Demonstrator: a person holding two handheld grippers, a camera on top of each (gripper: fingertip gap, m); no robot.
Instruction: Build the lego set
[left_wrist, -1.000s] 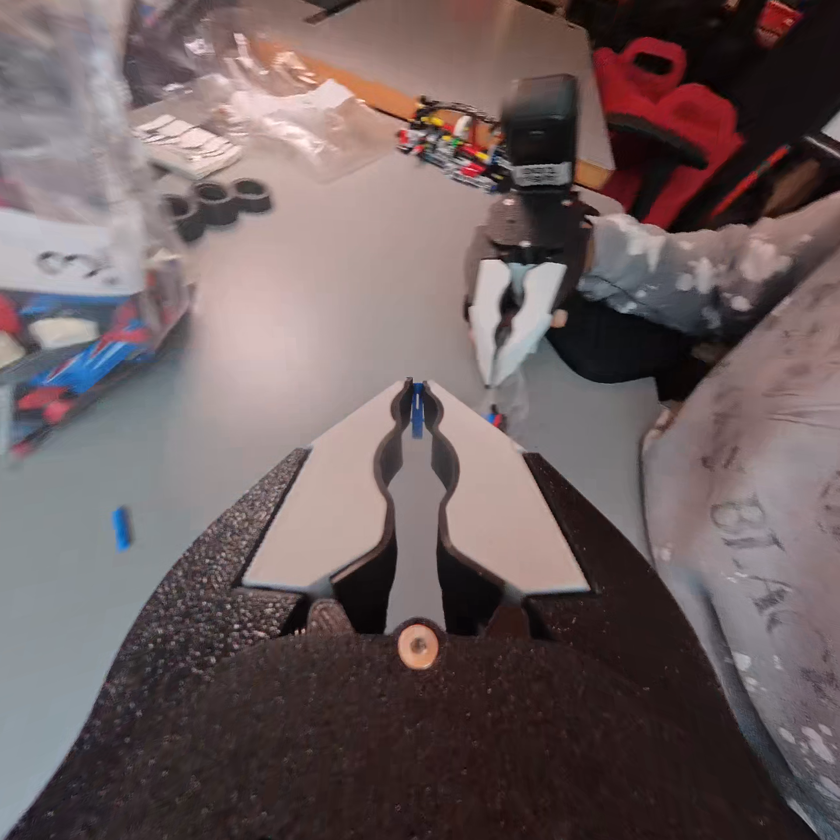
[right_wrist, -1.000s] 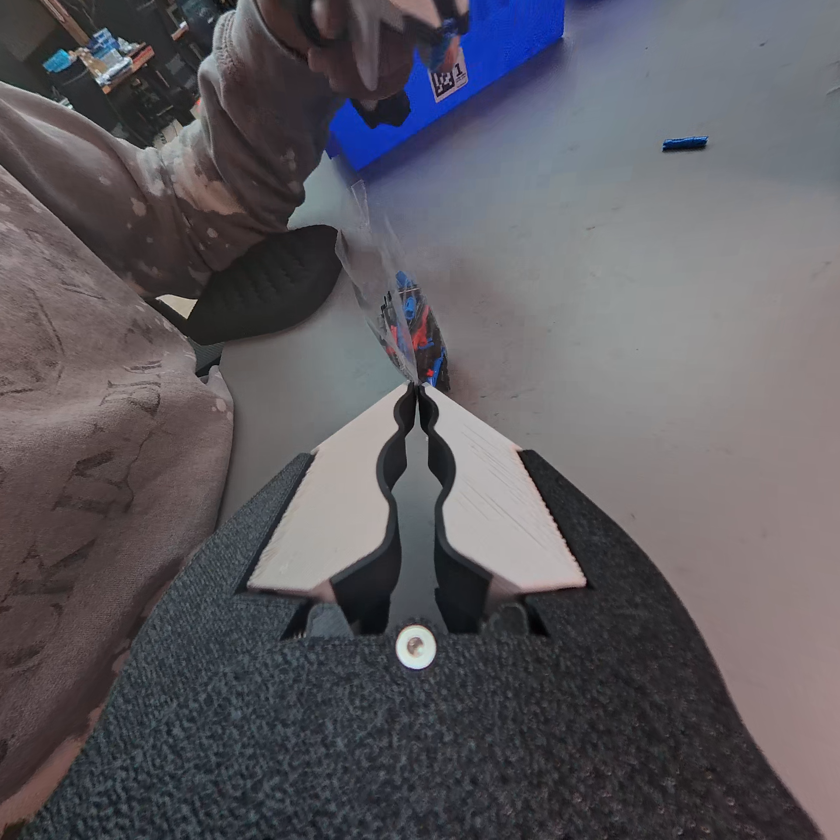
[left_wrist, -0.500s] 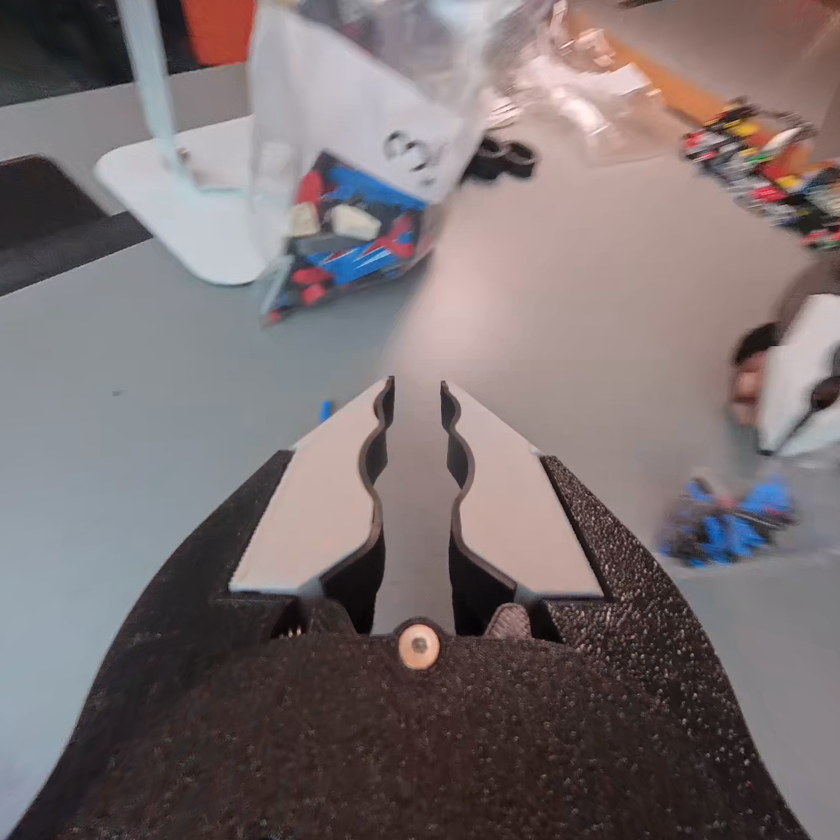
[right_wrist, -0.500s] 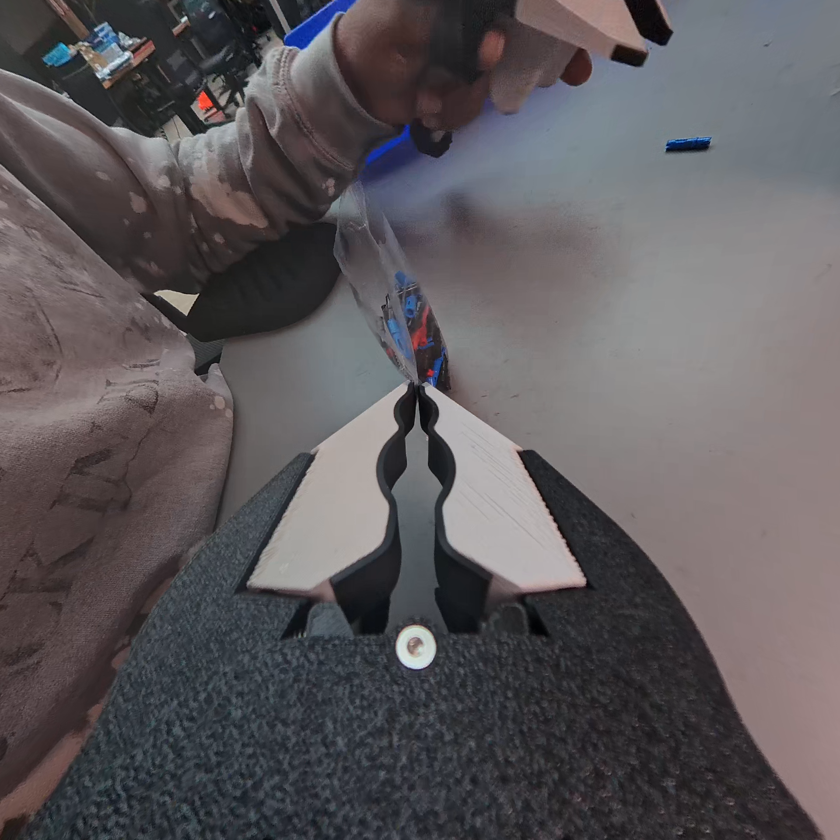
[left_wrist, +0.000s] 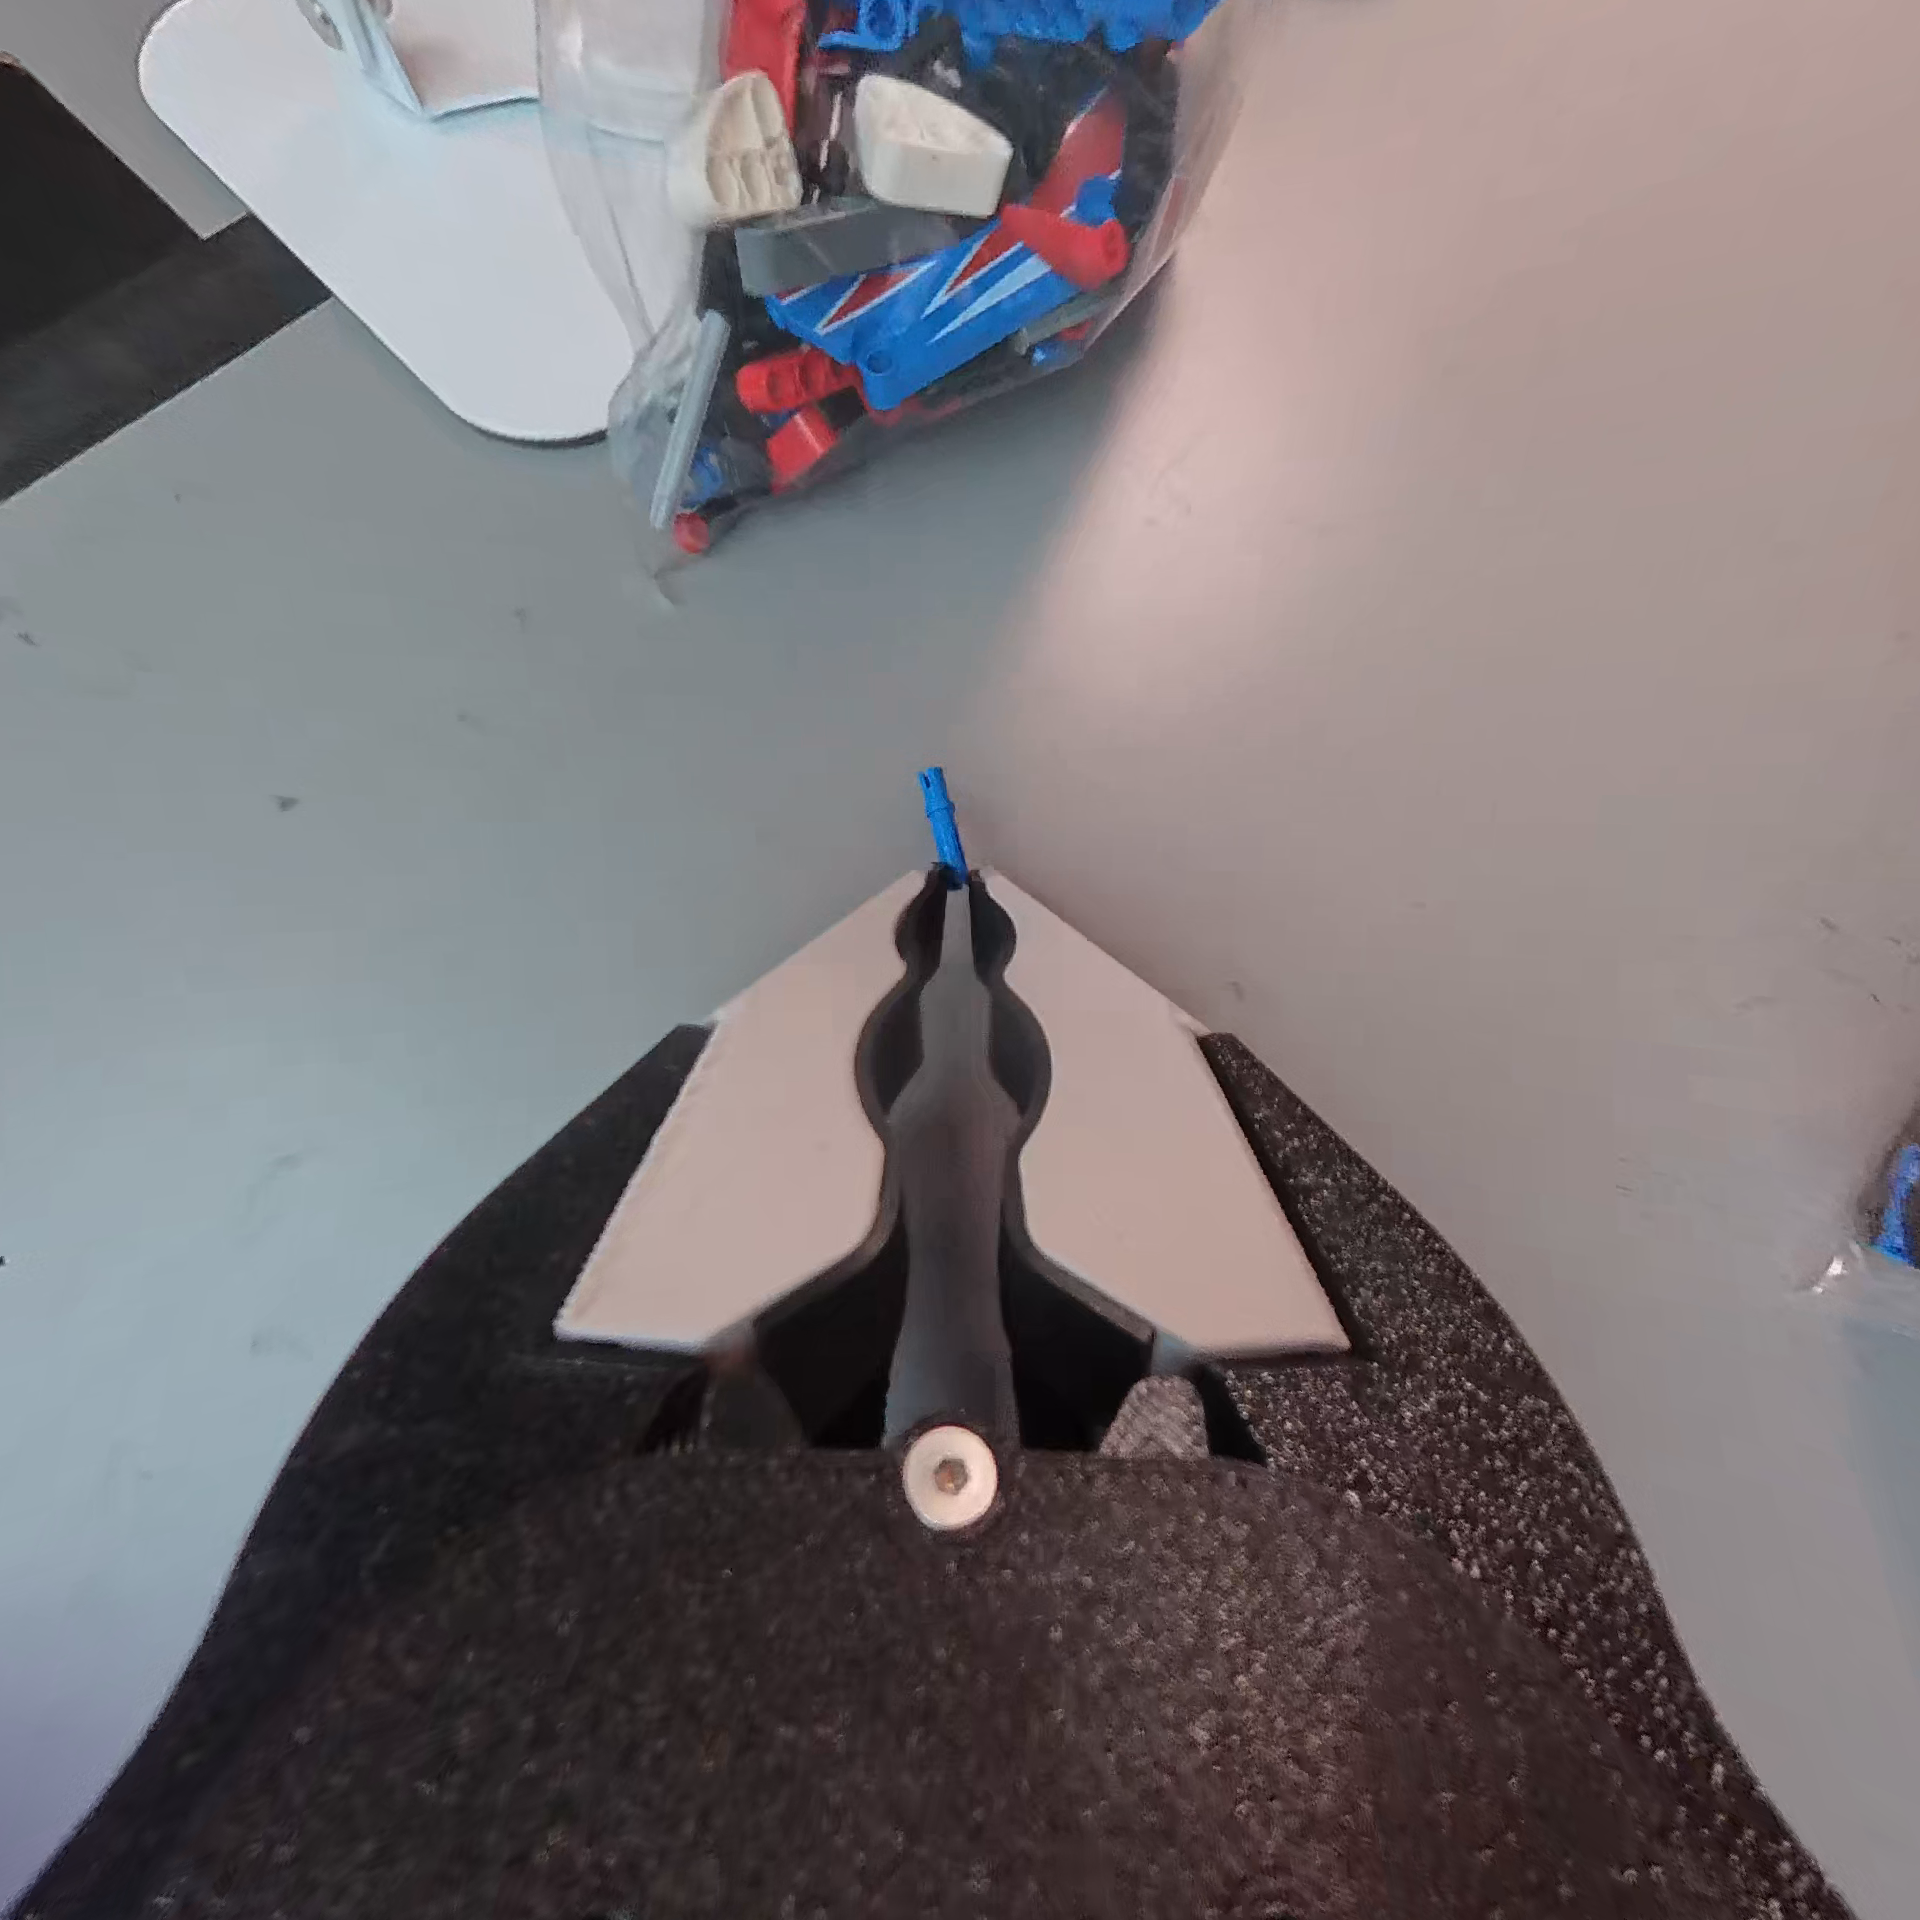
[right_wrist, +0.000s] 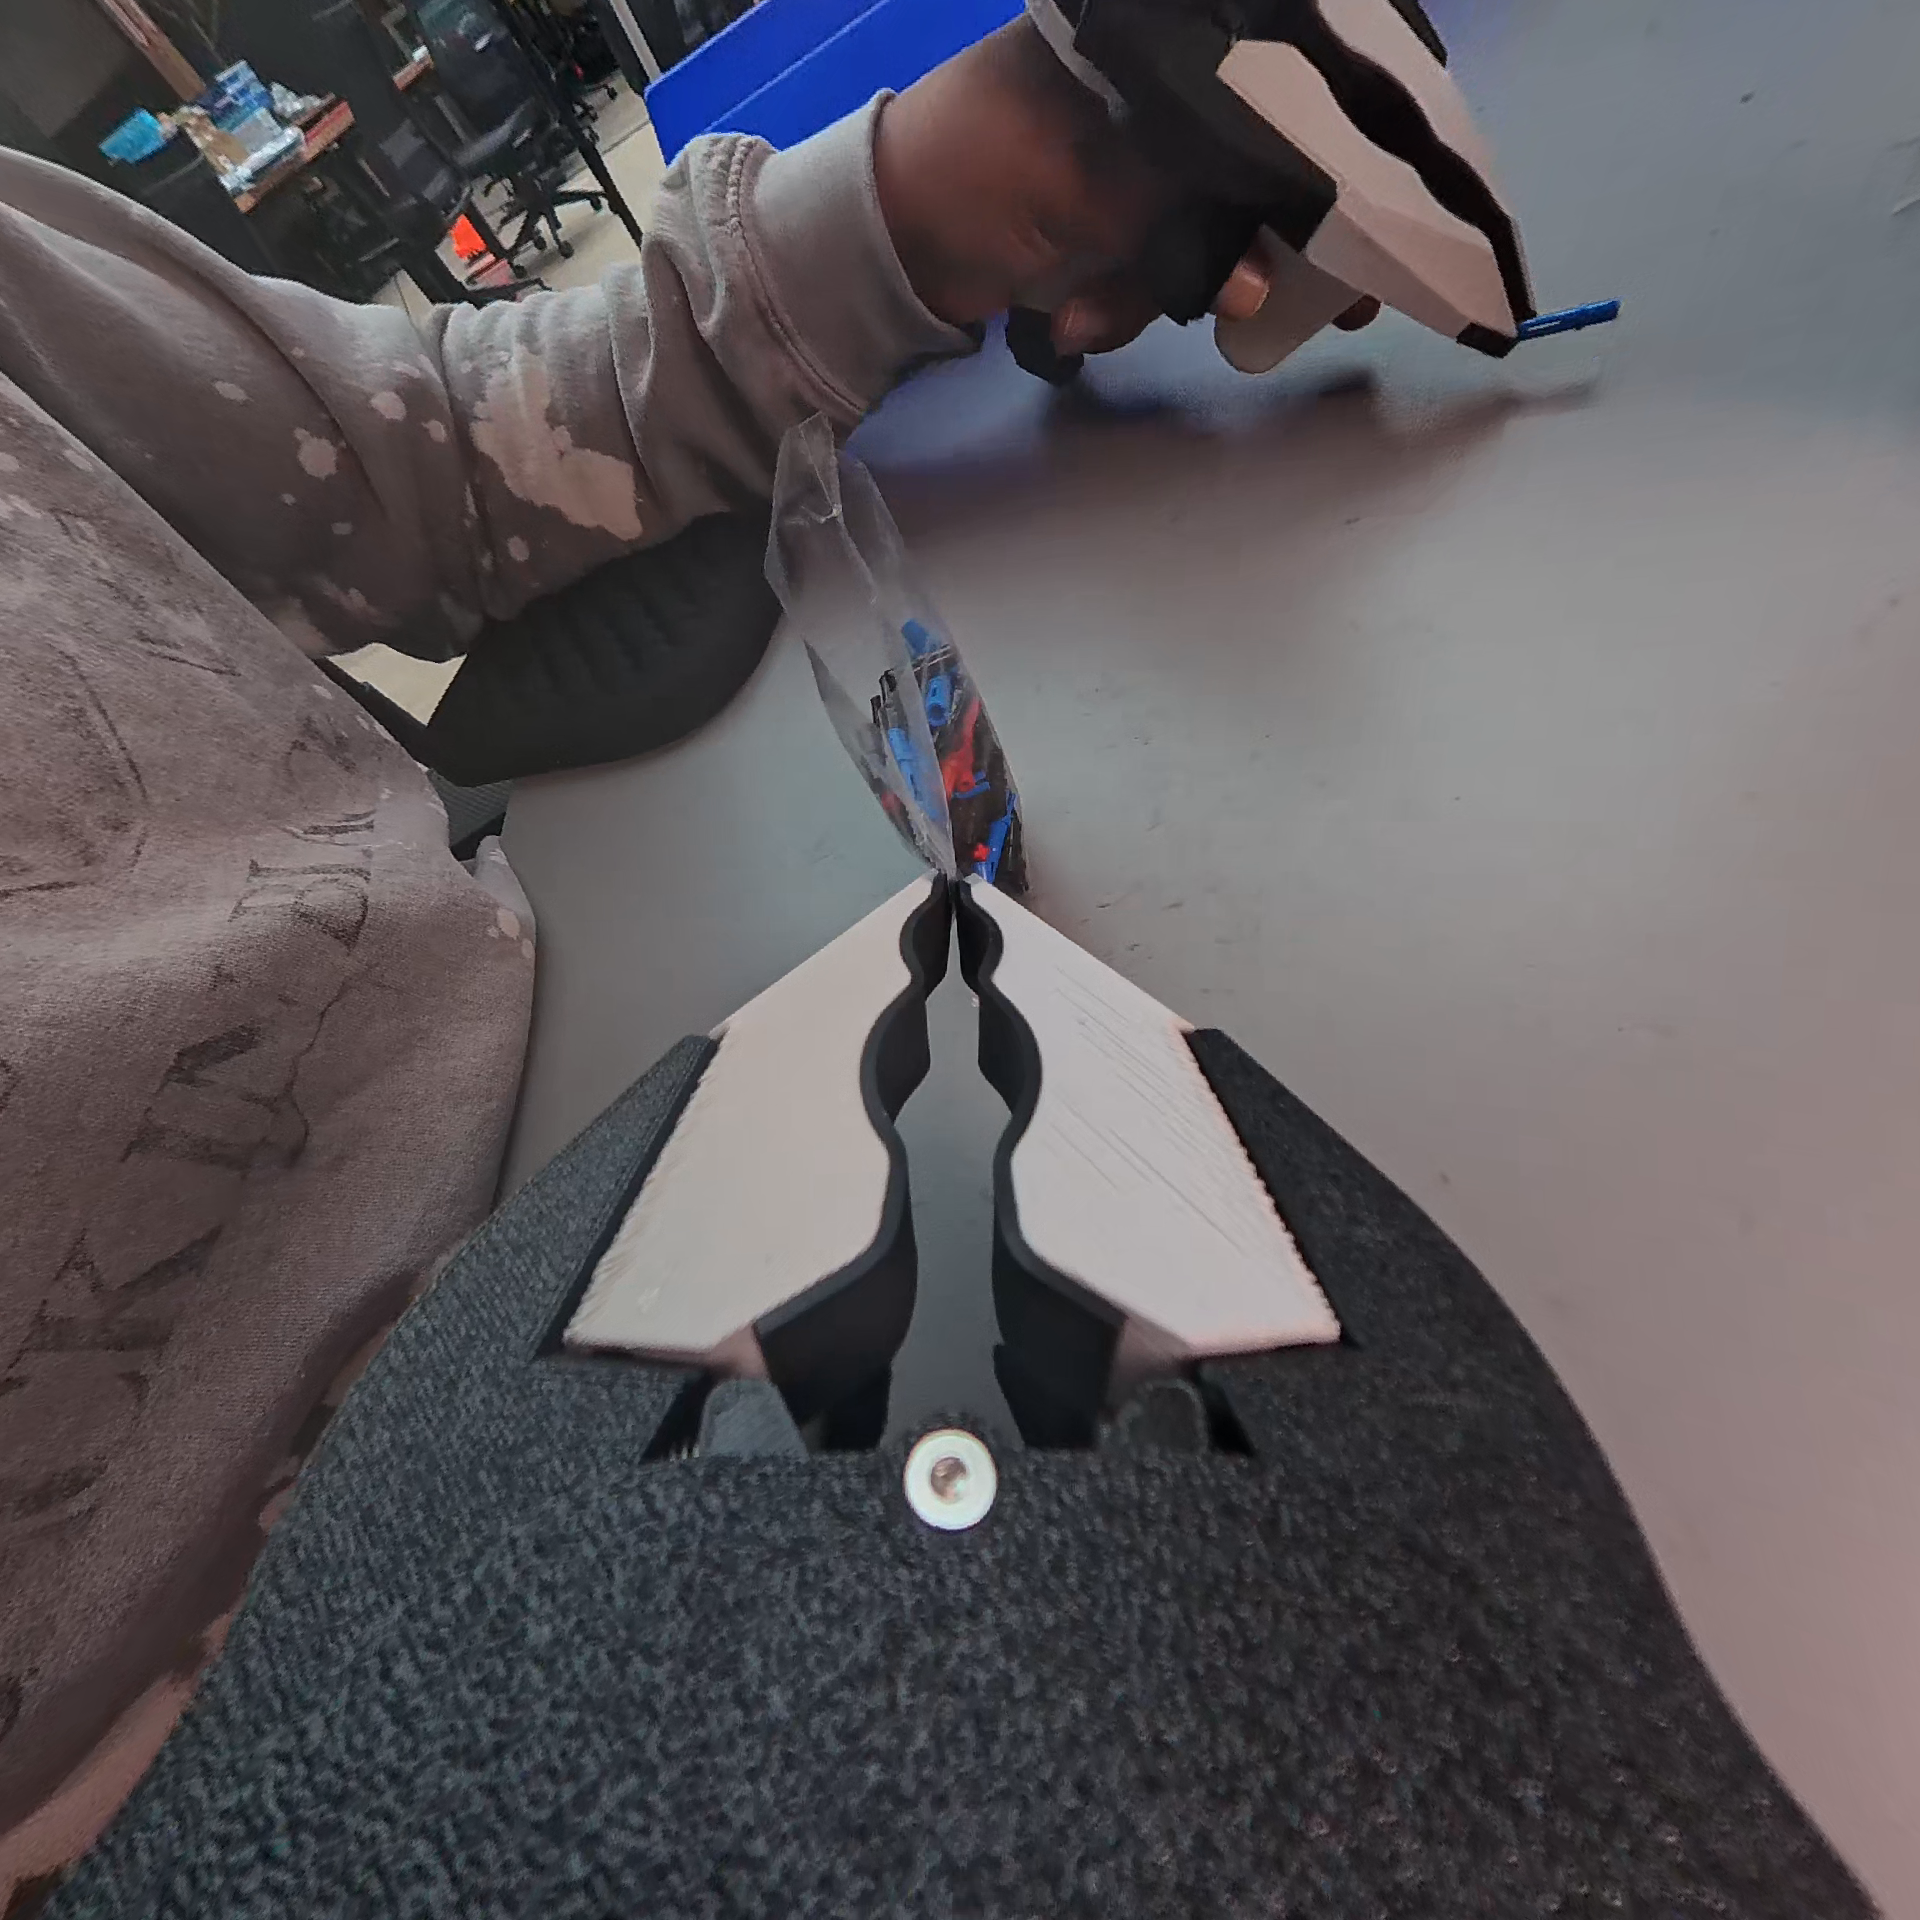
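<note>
My left gripper (left_wrist: 951, 878) is shut on one end of a small blue Lego pin (left_wrist: 941, 821), which sticks out past the tips, low over the grey table (left_wrist: 416, 831). The right wrist view shows this gripper (right_wrist: 1496, 338) at the upper right, down at the table with the pin (right_wrist: 1569, 317). My right gripper (right_wrist: 954, 883) is shut on the edge of a small clear bag (right_wrist: 914, 727) of blue, red and black parts, held upright on the table. A large clear bag of Lego parts (left_wrist: 904, 239) lies ahead of the left gripper.
A white stand base (left_wrist: 416, 208) sits at the far left beside the large bag. The small bag's corner (left_wrist: 1891, 1216) shows at the right edge. A person's grey sleeve (right_wrist: 468, 436) and body fill the left; a blue bin (right_wrist: 831, 62) stands behind. One gripper's finger ends stand about 25 cm off the other's.
The left gripper swung away from the right gripper, opened, moved across the table and closed on the blue pin lying there. The right gripper kept still, holding the small bag.
</note>
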